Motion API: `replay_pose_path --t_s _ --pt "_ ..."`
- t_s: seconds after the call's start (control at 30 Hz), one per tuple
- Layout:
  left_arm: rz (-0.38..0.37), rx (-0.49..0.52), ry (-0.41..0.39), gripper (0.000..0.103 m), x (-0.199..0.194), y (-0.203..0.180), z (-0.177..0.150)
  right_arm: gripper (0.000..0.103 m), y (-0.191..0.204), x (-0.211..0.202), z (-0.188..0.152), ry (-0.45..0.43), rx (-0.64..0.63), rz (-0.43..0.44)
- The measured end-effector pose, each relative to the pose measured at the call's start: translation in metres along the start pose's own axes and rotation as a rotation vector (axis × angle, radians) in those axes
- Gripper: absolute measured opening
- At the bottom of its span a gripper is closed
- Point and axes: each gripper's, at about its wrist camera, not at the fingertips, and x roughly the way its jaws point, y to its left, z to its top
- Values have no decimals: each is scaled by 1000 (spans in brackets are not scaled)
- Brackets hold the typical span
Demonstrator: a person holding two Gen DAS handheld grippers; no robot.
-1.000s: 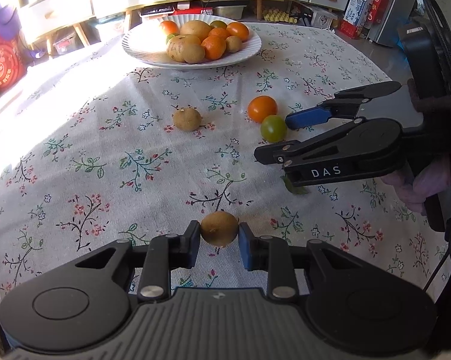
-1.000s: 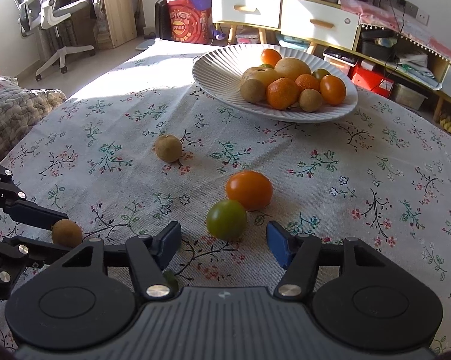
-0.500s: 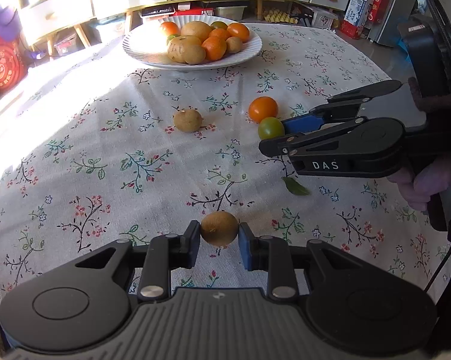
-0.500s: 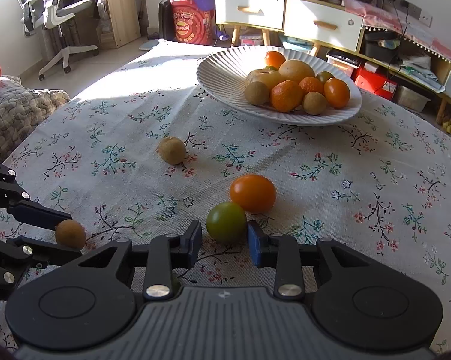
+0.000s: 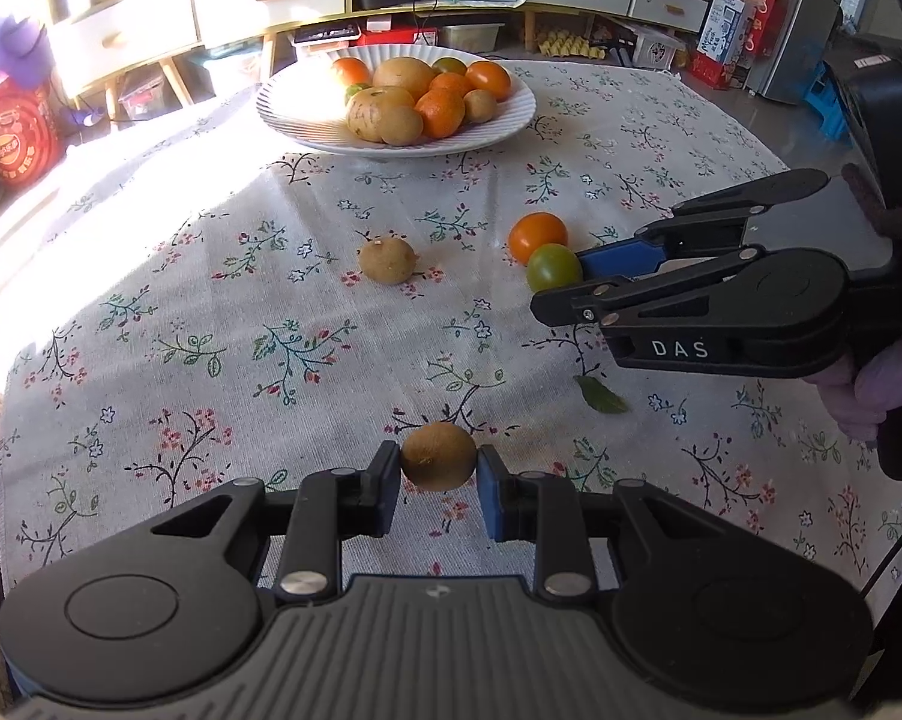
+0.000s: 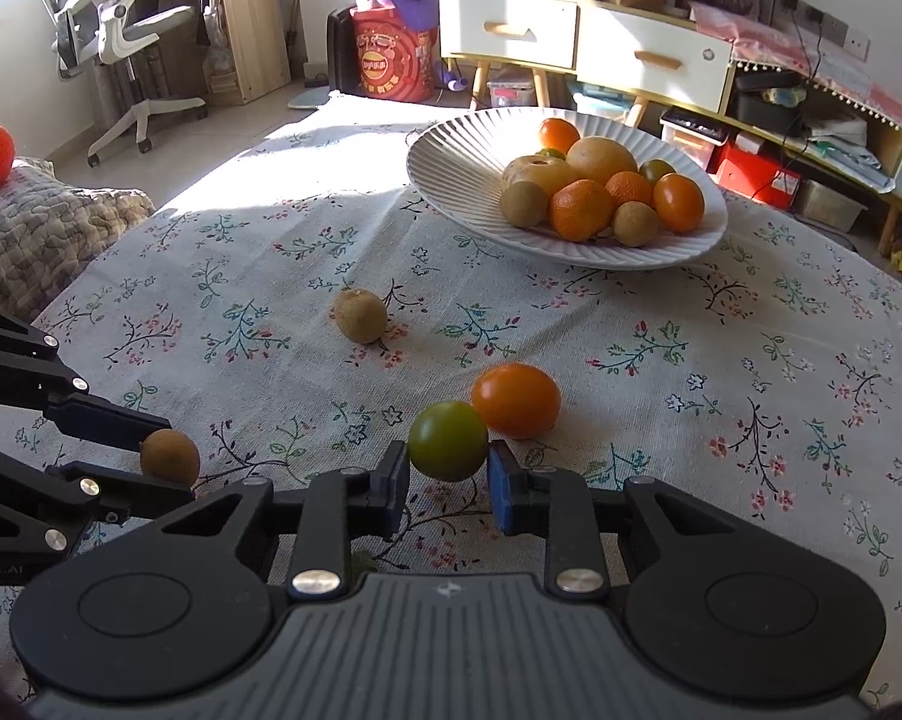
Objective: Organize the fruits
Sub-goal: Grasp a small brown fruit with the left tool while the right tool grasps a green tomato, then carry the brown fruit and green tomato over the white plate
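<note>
Nearest the left wrist camera, at 6 o'clock in its view, the left gripper (image 5: pixel 438 474) is clenched on a small brown kiwi (image 5: pixel 438 457), its two blue pads pressed against the fruit's sides. From the right wrist camera the same kiwi shows at 8 o'clock, pinched at the tip of the left gripper. The table (image 5: pixel 222 312) beneath is covered by a pale cloth printed with flowers. A loose green leaf (image 5: pixel 601 394) lies on the cloth at about 3 o'clock of the held kiwi.

The right gripper (image 6: pixel 447 477) is grasping a green tomato (image 6: pixel 447 441), with a pad touching each side of it. In the left view this gripper reaches in from 3 o'clock, held by a hand (image 5: pixel 877 387). An orange tomato (image 6: pixel 515 400) sits just beyond the green one, at its 1 o'clock, and appears to touch it.

Farther out, a second kiwi (image 6: pixel 360 316) rests alone on the cloth near the table's middle, well apart from both grippers.

At 12 o'clock, toward the table's far edge, stands a white ribbed plate (image 6: pixel 451 168) heaped with oranges, tomatoes, kiwis and two larger yellowish fruits. Beyond the table are cabinets (image 6: pixel 577 39) with white drawers, and an office chair (image 6: pixel 114 30) at 10 o'clock in the right view.
</note>
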Motion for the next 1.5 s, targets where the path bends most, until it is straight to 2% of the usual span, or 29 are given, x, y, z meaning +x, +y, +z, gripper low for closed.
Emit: replay_pose_path --t_s 0.53,0.97,1.5 --pt "31 -37 -79 13 -3 3 27 25 -5 -16 20 -63 45 22" --pt "46 -87 -158 13 -5 5 60 25 -15 -20 43 -120 74 3" --pt "91 -102 -209 13 13 18 113 25 -50 -13 70 -161 133 21"
